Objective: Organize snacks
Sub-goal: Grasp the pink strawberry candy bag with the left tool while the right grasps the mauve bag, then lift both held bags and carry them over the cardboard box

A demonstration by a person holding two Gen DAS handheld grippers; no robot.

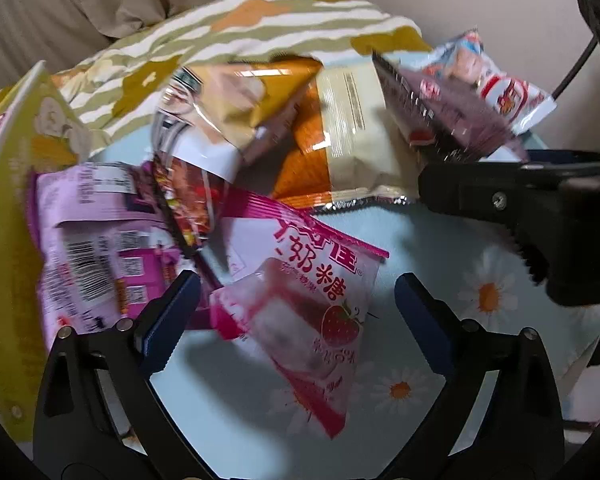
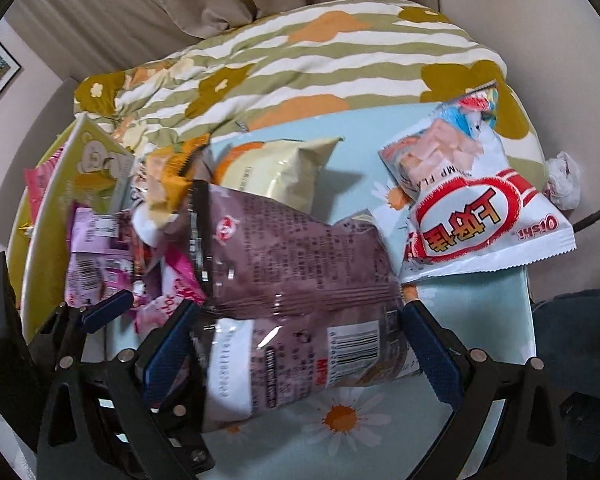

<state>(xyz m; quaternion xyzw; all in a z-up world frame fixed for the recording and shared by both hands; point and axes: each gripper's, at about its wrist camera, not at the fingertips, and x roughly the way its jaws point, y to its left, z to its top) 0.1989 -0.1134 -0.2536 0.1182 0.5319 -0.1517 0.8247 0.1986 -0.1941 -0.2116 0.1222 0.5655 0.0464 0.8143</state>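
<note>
The left gripper [image 1: 296, 316] is held wide over the pink strawberry packet [image 1: 300, 320]. The right gripper's [image 2: 300, 348] fingers [image 2: 432, 356] are spread wide around the purple packet [image 2: 296, 276], beside that pink packet.

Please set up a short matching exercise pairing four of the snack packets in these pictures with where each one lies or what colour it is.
Things:
1. strawberry candy packet
2. dark purple bag
3. Oishi shrimp packet
4. cream bag

Descriptions:
A. between the right gripper's open fingers
B. white with a red oval, at the right of the pile
C. pink, between the left gripper's open fingers
D. pale, with orange, at the back near the striped pillow

Pairs: 1-C, 2-A, 3-B, 4-D
</note>
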